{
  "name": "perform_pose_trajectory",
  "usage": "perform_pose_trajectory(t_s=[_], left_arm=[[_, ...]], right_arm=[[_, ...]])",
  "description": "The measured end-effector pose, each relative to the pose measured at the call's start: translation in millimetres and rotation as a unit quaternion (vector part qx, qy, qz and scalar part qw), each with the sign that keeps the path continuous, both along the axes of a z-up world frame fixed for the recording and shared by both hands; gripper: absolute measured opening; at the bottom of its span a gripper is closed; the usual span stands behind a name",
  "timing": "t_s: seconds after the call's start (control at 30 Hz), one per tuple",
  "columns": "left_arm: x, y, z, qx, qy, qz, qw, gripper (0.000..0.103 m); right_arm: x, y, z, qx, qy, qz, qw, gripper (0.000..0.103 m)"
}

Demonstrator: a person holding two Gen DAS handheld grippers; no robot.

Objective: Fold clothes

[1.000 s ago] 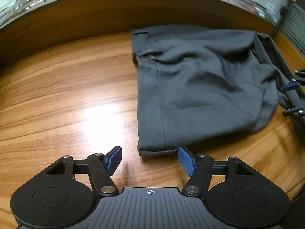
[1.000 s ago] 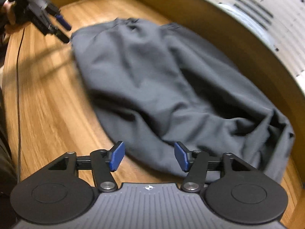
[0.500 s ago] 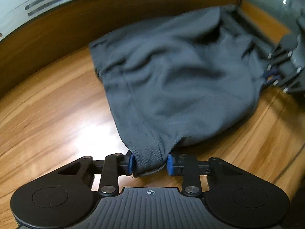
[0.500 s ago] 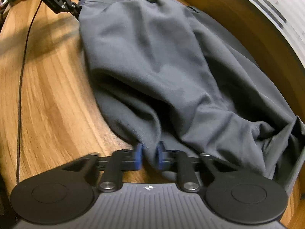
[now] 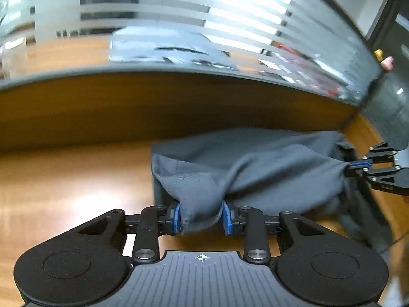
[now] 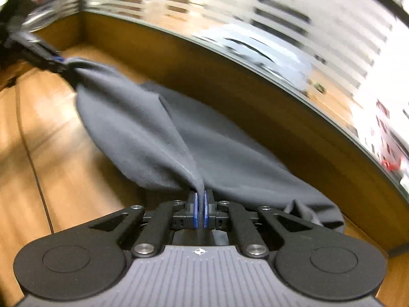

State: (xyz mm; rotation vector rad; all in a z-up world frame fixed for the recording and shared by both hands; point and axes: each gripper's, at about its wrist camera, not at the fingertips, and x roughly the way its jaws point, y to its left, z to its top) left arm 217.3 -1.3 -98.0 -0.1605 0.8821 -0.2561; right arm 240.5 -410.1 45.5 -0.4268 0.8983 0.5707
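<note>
The left claw [image 5: 202, 217] points down at a slant toward the shiny brown wooden table [image 5: 64, 186]. A thick bunch of the dark grey soft cloth garment [image 5: 255, 168] sits between its two blue pads [image 5: 177, 217], and both pads press on the cloth. The log-free look of it is a wide pinch, and the jaws are easing apart a little with the cloth still between them.

The right claw [image 6: 201, 213] also tilts down toward the table [image 6: 58, 153]. Its blue pads [image 6: 195, 213] are squeezed almost together on a thin fold of the garment [image 6: 158, 140]. From the left wrist view, the right claw [image 5: 358, 165] shows at the right edge, biting the far corner of the cloth. From the right wrist view, the left claw [image 6: 57, 60] shows at the upper left, holding the other corner.

The garment is stretched between the two claws. The gripped edge is lifted off the table, and it folds over the rest of the cloth, which lies on the wood close to the brown wooden back panel [image 5: 179, 107]. Above the panel is a striped frosted glass wall [image 5: 179, 20]. A thin dark cable [image 6: 33, 163] runs along the table on the left in the right wrist view. Both views are a bit blurry.
</note>
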Motion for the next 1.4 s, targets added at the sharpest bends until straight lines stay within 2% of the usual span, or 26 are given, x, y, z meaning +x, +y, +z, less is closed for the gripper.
perform_pose_trajectory(t_s=[0.13, 0.3, 0.43, 0.47, 0.5, 0.57, 0.63, 0.7, 0.73, 0.77, 0.8, 0.83, 0.93, 1.07, 1.27, 1.37, 1.4], left_arm=[[22.6, -1.8, -15.9, -0.014, 0.019, 0.001, 0.9997, 0.047], [27.5, 2.0, -33.2, -0.027, 0.041, -0.002, 0.9988, 0.048], [30.2, 4.5, -38.5, -0.038, 0.041, 0.007, 0.9984, 0.046], [30.1, 4.6, -38.1, -0.041, 0.038, 0.008, 0.9984, 0.043], [29.7, 4.4, -37.2, -0.044, 0.034, 0.010, 0.9984, 0.038], [29.1, 5.8, -34.3, -0.051, 0.028, 0.015, 0.9982, 0.032], [30.2, 9.9, -27.8, -0.065, 0.022, 0.019, 0.9974, 0.026], [31.3, 14.8, -20.2, -0.083, 0.020, 0.022, 0.9961, 0.022], [31.1, 15.0, -15.3, -0.083, 0.015, 0.022, 0.9962, 0.020], [30.6, 14.3, -10.0, -0.079, 0.008, 0.021, 0.9967, 0.019], [29.7, 11.9, -4.1, -0.069, -0.001, 0.016, 0.9975, 0.018], [28.3, 8.5, 2.3, -0.057, -0.008, 0.010, 0.9983, 0.017], [22.7, 0.6, 18.9, -0.035, -0.025, 0.000, 0.9991, 0.016], [10.1, 5.4, 43.3, -0.042, -0.027, 0.006, 0.9987, 0.015], [-38.1, 32.4, 81.1, -0.099, -0.014, 0.011, 0.9949, 0.016], [-60.9, 43.3, 83.8, -0.138, 0.010, 0.023, 0.9902, 0.019], [-66.5, 44.5, 81.6, -0.143, 0.013, 0.030, 0.9892, 0.023]], right_arm=[[21.9, 6.1, -25.4, -0.037, 0.015, -0.023, 0.999, 0.007], [13.1, 6.0, -24.9, -0.043, 0.001, -0.006, 0.999, 0.017], [-0.9, 6.5, -13.2, -0.042, -0.023, 0.037, 0.998, 0.041], [-5.0, 8.4, -10.6, -0.040, -0.025, 0.053, 0.997, 0.049], [-10.1, 10.2, -8.2, -0.037, -0.028, 0.069, 0.997, 0.053], [-19.2, 17.6, -7.0, -0.041, -0.027, 0.092, 0.995, 0.070], [-26.9, 29.2, -10.2, -0.060, -0.028, 0.109, 0.992, 0.073], [-27.2, 38.7, -17.0, -0.089, -0.042, 0.118, 0.988, 0.070], [-25.3, 41.2, -20.3, -0.103, -0.050, 0.118, 0.987, 0.056], [-22.8, 43.1, -21.2, -0.108, -0.049, 0.113, 0.986, 0.035], [-20.0, 44.7, -21.3, -0.111, -0.046, 0.106, 0.987, 0.026], [-16.8, 44.5, -18.8, -0.109, -0.044, 0.098, 0.988, 0.011], [-17.8, 42.7, 4.0, -0.102, -0.063, 0.073, 0.990, 0.005], [-36.3, 36.7, 53.8, -0.075, -0.078, 0.065, 0.992, 0.003], [-95.9, 20.7, 127.0, -0.009, -0.059, 0.085, 0.995, 0.002], [-120.1, 16.9, 149.9, 0.016, -0.038, 0.097, 0.994, 0.002], [-125.3, 16.3, 155.7, 0.022, -0.031, 0.098, 0.994, 0.002]])
